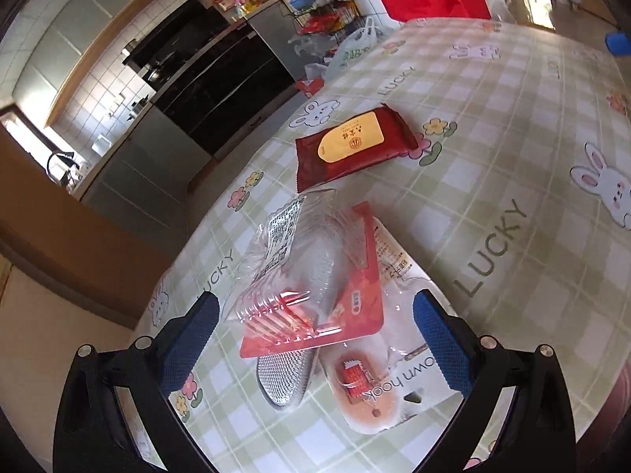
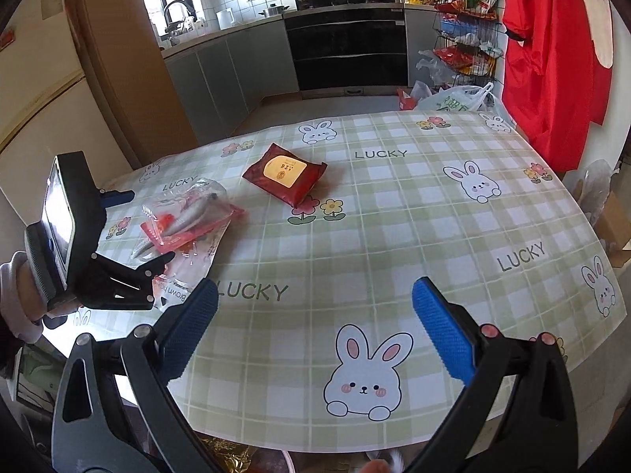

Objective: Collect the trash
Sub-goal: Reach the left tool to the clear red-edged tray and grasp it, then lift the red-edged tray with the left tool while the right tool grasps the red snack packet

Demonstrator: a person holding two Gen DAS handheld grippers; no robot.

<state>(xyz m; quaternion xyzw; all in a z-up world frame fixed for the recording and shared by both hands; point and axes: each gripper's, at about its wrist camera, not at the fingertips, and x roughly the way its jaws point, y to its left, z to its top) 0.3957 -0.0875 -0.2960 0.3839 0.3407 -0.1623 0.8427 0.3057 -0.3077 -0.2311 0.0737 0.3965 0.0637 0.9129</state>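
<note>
Left gripper (image 1: 315, 339) jaws apart around clear plastic packaging (image 1: 299, 260), maybe not touching. Right gripper (image 2: 315, 323) jaws apart over bare tabletop (image 2: 394, 236). Red packet (image 2: 284, 173) beyond.

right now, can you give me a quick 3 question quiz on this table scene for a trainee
1. True or false: the left gripper is shut on the clear blister pack.
2. Which item lies farther from the left gripper? A) the dark red wipes packet B) the clear blister pack C) the white hook card
3. Fill in: the right gripper hangs open above a printed ____ on the tablecloth.

Key:
1. False; its fingers stand open on either side of the pack.
2. A
3. rabbit
</note>
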